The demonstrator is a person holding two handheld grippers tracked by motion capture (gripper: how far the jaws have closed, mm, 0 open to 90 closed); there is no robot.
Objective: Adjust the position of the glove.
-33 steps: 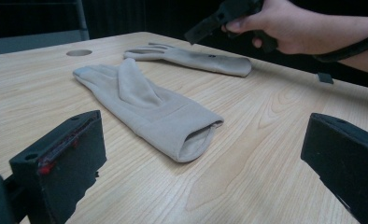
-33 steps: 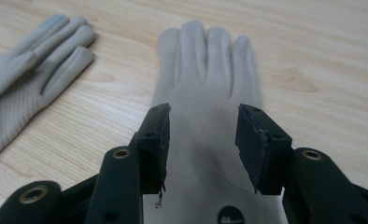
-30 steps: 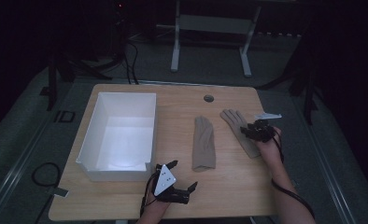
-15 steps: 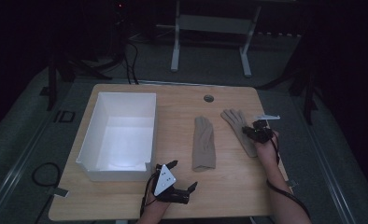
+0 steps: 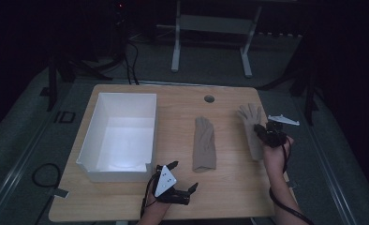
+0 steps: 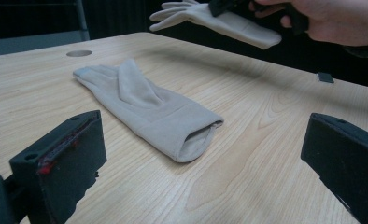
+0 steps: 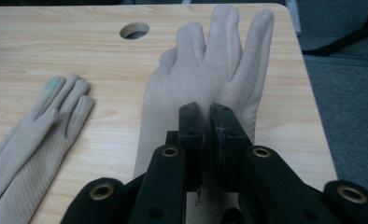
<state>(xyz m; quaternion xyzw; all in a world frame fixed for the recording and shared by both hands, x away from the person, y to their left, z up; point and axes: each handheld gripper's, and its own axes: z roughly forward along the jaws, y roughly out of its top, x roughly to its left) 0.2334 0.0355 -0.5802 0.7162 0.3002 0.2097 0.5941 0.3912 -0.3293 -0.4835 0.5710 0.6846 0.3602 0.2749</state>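
Two beige gloves are on the wooden table. The left glove lies flat in the middle with its cuff toward me. My right gripper is shut on the palm of the right glove. In the left gripper view that glove hangs in the air above the table, fingers pointing away. My left gripper rests open near the front edge, its jaws aimed at the left glove's cuff and holding nothing.
A white open box stands on the left half of the table. A round cable hole sits near the far edge. The right table edge runs close beside the held glove. Bare wood lies between the two gloves.
My right gripper has closed on the right glove and lifted it slightly toward the right. The left gripper and the left glove have not moved.
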